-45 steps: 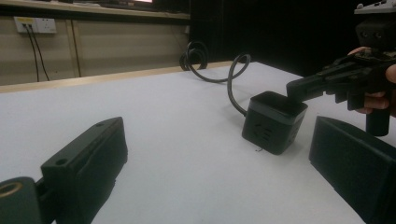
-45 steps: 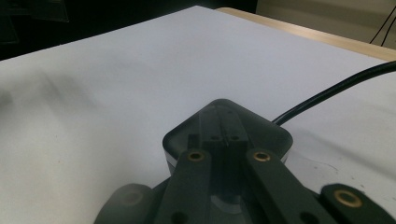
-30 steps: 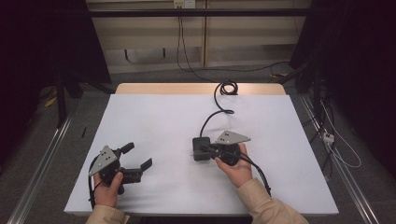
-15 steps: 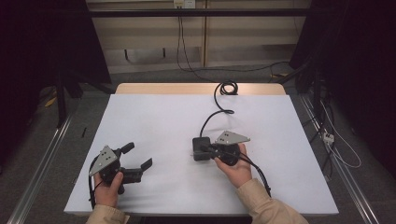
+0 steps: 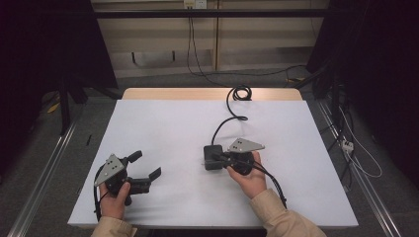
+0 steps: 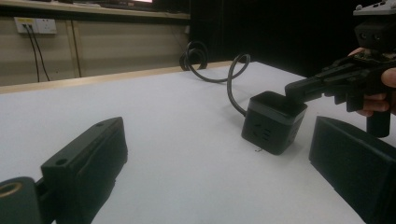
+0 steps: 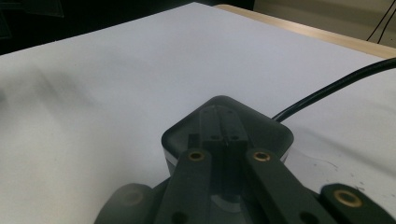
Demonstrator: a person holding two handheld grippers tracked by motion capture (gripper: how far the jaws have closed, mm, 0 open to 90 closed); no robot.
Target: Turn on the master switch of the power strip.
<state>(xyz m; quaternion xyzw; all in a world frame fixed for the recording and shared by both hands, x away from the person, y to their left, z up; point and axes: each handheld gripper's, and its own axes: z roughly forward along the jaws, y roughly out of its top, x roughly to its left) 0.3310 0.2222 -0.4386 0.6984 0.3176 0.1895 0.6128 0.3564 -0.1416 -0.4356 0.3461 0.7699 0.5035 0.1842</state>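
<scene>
Black cube-shaped power adapter (image 5: 213,157) resting on white table sheet (image 5: 163,123), right of centre, with its black cable (image 5: 228,112) curling away toward the far edge in a loose coil. Right gripper (image 5: 217,158) lying over the cube's top, jaws drawn fully together, tips pressing on or sitting just above the upper face (image 7: 224,122); not clamped around the sides, and nothing seen caught between the jaws. Right hand (image 5: 249,175) wrapped round the handle behind it. Left gripper (image 5: 146,166) resting low near the front-left corner of the sheet, jaws spread wide and empty, well apart from the cube; seen from its own camera, adapter (image 6: 273,121) standing ahead with the right gripper (image 6: 299,88) bearing on its top. Step in hand likely steadying or pressing the cube in place, perhaps working a switch or socket on its top. Next move probably calling for bringing the open left gripper across to the cube or cable while keeping the right one bearing down. Compared with a second ago: no visible change, both hands, cube and cable in the same places.
</scene>
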